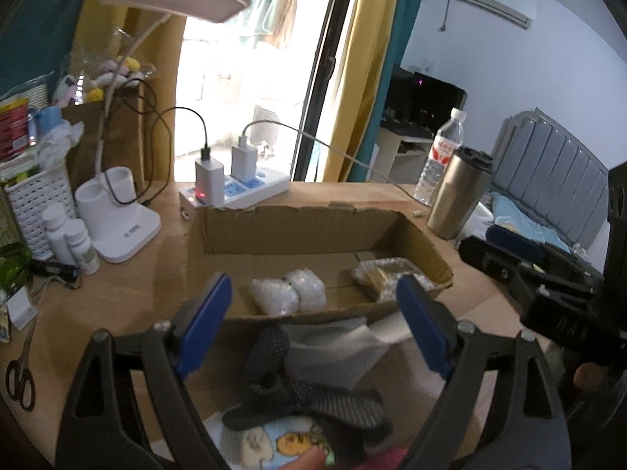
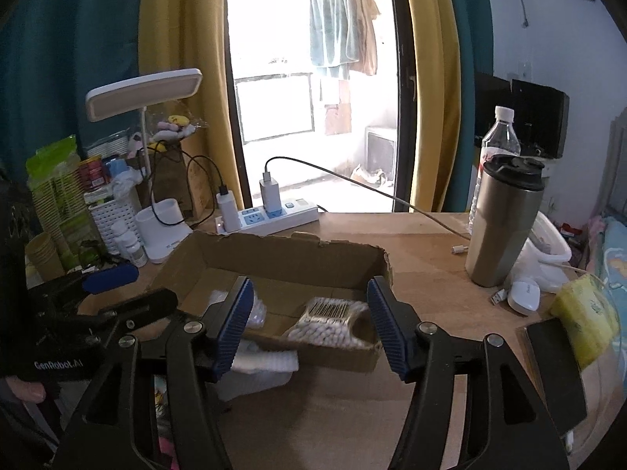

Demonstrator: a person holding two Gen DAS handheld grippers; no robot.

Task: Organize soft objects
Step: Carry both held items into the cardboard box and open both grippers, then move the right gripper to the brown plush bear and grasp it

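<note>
The left gripper (image 1: 313, 305) has its blue fingers (image 1: 205, 323) spread wide, holding nothing. Right under it, at 6 o'clock in the left wrist view, lies a dark mesh strap (image 1: 309, 395) on top of a cartoon cloth (image 1: 274, 444). Just past them sits a folded white cloth (image 1: 337, 346), touching the near wall of the cardboard box (image 1: 298, 231).

The right gripper (image 2: 309, 327) is wide apart too, with nothing between its blue fingers (image 2: 386, 329). It hangs over the near edge of the box. In the left wrist view the right gripper shows at 3 o'clock.

Inside the box are soft things. Two white bubble wrap rolls (image 1: 288, 291) lie side by side near the front wall. A pack of cotton swabs (image 2: 333, 323) lies at the right end of the box, with a barcode on top.

Farther back, at 12 o'clock, a white power strip (image 2: 270, 217) sits behind the box with two chargers plugged in. At 10 o'clock stands a white desk lamp (image 2: 156, 231), with small white bottles (image 1: 70, 239) beside it. At 2 o'clock stands a steel cup (image 2: 505, 223) with a water bottle (image 2: 499, 141) behind it. A white mouse (image 2: 523, 297) lies near the cup. Scissors (image 1: 21, 376) lie at 8 o'clock on the wooden table (image 2: 423, 243).
</note>
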